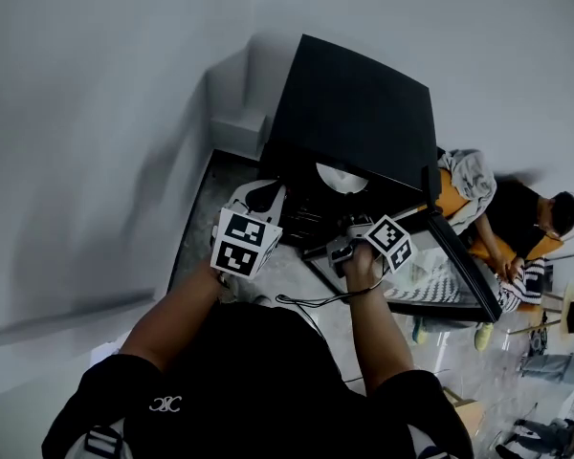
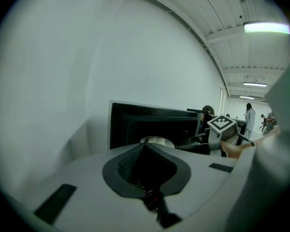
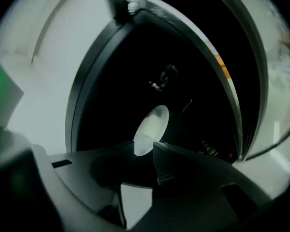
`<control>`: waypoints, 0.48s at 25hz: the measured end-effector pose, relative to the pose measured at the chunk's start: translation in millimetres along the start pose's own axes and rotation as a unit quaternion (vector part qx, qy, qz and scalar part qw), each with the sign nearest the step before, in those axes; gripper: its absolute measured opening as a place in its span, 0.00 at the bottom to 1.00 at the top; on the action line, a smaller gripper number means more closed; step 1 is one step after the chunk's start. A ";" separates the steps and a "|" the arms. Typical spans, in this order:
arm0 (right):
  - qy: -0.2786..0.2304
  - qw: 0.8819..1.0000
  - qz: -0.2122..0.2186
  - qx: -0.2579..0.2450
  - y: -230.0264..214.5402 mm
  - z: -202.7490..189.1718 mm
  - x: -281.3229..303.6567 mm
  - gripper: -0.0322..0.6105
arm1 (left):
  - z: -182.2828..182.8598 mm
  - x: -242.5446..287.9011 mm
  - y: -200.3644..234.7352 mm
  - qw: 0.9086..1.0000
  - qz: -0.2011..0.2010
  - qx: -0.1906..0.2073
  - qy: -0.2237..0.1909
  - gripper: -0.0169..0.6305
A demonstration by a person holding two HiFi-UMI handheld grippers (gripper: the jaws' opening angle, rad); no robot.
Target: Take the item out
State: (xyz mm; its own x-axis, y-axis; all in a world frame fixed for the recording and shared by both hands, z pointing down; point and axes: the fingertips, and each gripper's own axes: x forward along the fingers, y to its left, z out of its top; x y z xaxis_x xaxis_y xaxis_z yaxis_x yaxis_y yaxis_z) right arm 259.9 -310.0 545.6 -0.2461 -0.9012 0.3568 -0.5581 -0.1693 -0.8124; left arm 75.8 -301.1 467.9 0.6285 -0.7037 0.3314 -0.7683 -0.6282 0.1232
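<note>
The right gripper (image 3: 141, 148) has its jaws spread wide with nothing gripped. Just beyond them at 12 o'clock sits the white dish (image 3: 152, 124), inside the black oven (image 1: 354, 113). In this view its long axis runs from 1 to 7 o'clock.

The left gripper (image 2: 145, 146), tips together and empty, hangs at 9 o'clock of the right one and farther from the dish. The right looks better placed to reach in.

The head view shows only a sliver of the dish under the oven's top. The left gripper view shows it lying flat.
</note>
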 end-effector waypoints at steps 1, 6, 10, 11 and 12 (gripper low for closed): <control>-0.011 0.998 0.007 0.054 -3.7 1.8 2.9 0.23 | -0.3 -0.1 -0.2 1.000 -0.001 0.001 0.000 0.04; -0.032 0.981 0.002 0.193 -25.5 1.0 20.4 0.23 | -1.2 0.8 -1.2 1.000 -0.005 0.004 0.001 0.04; -0.046 0.967 -0.015 0.251 -38.9 1.4 30.2 0.23 | -0.7 2.6 1.2 1.000 -0.006 0.005 0.003 0.04; -0.048 0.963 -0.013 0.263 -39.0 1.3 32.5 0.23 | -0.7 2.4 2.2 1.000 -0.006 0.005 0.003 0.04; -0.048 0.961 -0.010 0.272 -37.7 1.0 35.0 0.23 | -0.3 2.1 3.2 1.000 -0.006 0.004 0.003 0.04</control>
State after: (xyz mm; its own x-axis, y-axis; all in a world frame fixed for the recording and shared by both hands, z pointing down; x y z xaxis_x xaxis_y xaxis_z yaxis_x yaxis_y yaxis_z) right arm 273.2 -335.5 588.2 -0.1509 -0.9240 0.3513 -0.0582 -0.3465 -0.9363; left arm 74.6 -304.5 469.2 0.6366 -0.6941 0.3361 -0.7598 -0.6390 0.1197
